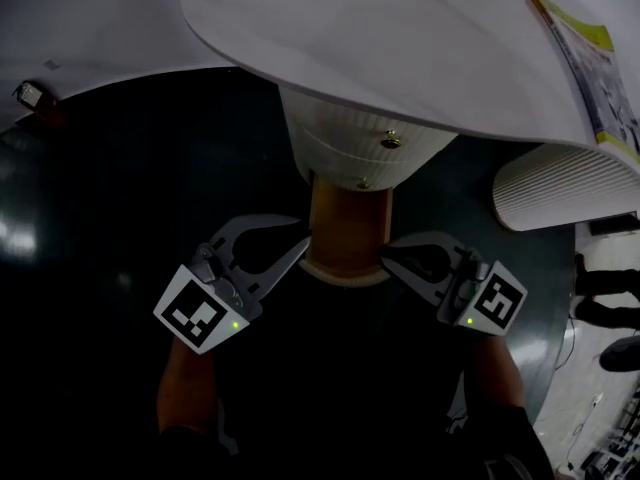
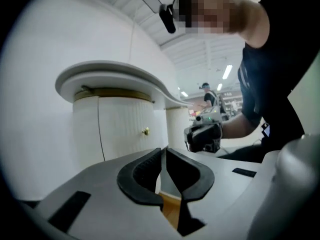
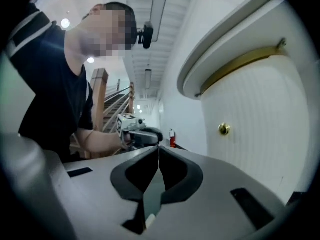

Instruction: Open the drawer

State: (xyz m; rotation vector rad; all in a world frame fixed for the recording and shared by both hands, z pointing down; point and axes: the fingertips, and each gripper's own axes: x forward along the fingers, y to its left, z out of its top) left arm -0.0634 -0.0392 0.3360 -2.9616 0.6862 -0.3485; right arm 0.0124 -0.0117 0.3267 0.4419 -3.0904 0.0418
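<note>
A white ribbed round pedestal (image 1: 340,153) stands under the white tabletop (image 1: 400,38). Its curved drawer front carries a brass knob (image 1: 390,140), with a second knob (image 1: 363,183) lower down. The drawer looks closed. My left gripper (image 1: 303,252) is shut and empty, left of the wooden base (image 1: 348,230). On the base's right side, my right gripper (image 1: 384,259) is also shut and empty. In the left gripper view the left gripper (image 2: 163,153) sits below the knob (image 2: 145,131). In the right gripper view the knob (image 3: 224,129) is up and right of the right gripper (image 3: 159,150).
A yellow-edged magazine (image 1: 590,58) lies on the tabletop at the right. A second ribbed white pedestal (image 1: 560,183) stands to the right. The floor around is dark. A red fire extinguisher (image 3: 172,138) stands far off by a wall.
</note>
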